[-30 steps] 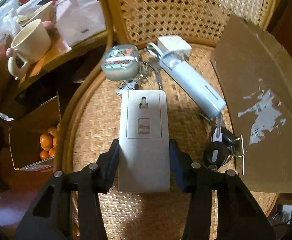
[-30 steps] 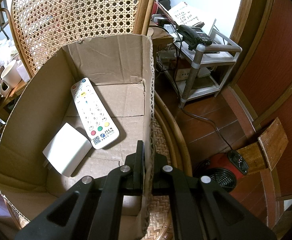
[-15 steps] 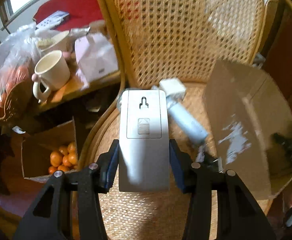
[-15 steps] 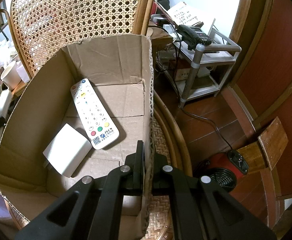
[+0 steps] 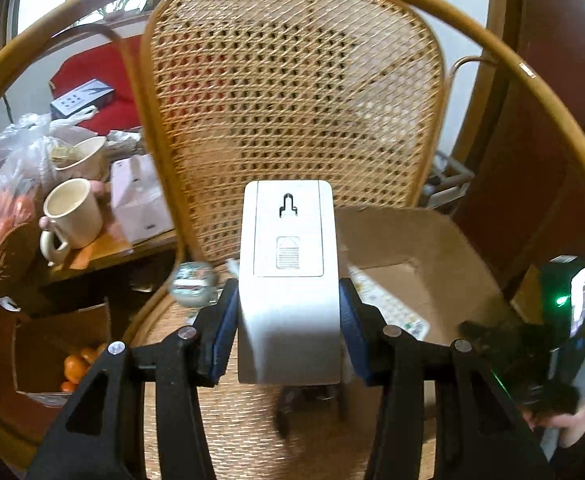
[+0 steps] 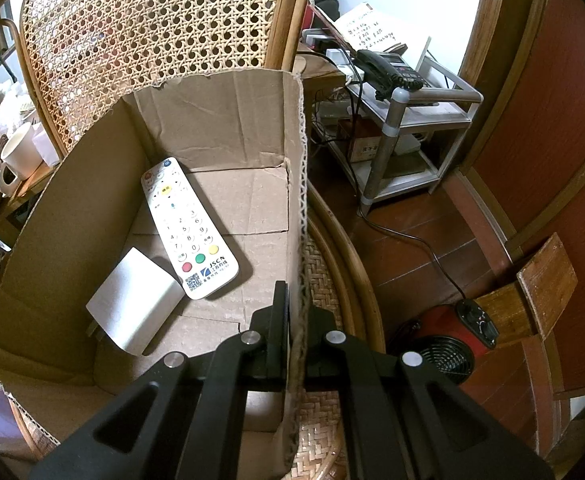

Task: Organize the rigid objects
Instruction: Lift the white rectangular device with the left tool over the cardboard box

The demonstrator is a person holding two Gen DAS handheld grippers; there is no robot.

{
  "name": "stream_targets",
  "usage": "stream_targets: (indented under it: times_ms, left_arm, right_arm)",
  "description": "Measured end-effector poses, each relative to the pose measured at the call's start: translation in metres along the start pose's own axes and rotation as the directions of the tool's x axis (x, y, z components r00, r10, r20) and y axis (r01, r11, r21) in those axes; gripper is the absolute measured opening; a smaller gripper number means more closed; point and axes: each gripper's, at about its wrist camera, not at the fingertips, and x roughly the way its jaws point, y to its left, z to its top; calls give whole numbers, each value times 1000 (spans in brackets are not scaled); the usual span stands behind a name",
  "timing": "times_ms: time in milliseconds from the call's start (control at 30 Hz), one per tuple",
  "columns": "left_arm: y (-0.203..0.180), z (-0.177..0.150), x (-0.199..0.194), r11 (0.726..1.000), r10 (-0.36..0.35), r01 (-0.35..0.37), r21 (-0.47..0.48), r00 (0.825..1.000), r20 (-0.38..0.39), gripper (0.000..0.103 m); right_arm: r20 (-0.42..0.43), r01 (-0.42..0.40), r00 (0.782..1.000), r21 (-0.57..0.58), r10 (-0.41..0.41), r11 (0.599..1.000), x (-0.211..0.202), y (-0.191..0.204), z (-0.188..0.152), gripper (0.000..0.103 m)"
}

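A white flat device [image 5: 288,280] is held between the blue pads of the left hand-held gripper [image 5: 288,320]. The jaws are partly open and are pressed on its two long sides. The device is lifted off the seat [image 5: 244,420] of the cane chair [image 5: 292,92], with the box [image 5: 424,276] just to its right. Its back is shown, with a hang slot near the top and a small ribbed catch under it.

The right hand-held gripper [image 6: 292,316] is closed tight on the right wall of the box [image 6: 220,120]. The wall is pinched between the two black fingers. The box is brown card and is open at the top. It is set on the seat, against the chair back.

In the box a white remote [image 6: 186,228] is laid flat, with coloured buttons at its near end. A white plug block [image 6: 132,304] is laid just left of the remote, and their near ends are touching.

Left of the box, past the chair, a cream mug [image 5: 72,216] is seen on a worktop [image 5: 104,248]. A small round thing [image 5: 194,284] is seen on the seat left of the box, but it is too blurred to be told.
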Motion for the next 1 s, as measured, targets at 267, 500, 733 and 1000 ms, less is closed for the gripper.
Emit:
stream_targets:
  times_ms: [267, 500, 733, 1000]
  left_arm:
    - [-39, 2, 2, 998, -59, 59, 4, 998, 15, 47]
    - [-64, -7, 18, 994, -106, 106, 7, 994, -29, 47]
    - [-88, -12, 20, 990, -109, 113, 87, 993, -47, 47]
    - [-95, -17, 32, 988, -90, 102, 120, 991, -95, 47]
  right_arm:
    - [2, 0, 1000, 5, 0, 1000, -2, -1, 2, 5]
    - [5, 0, 1000, 14, 0, 1000, -2, -4, 2, 5]
    - [6, 4, 1000, 17, -4, 1000, -1, -2, 1, 5]
    - [7, 5, 1000, 17, -5, 1000, -1, -2, 1, 5]
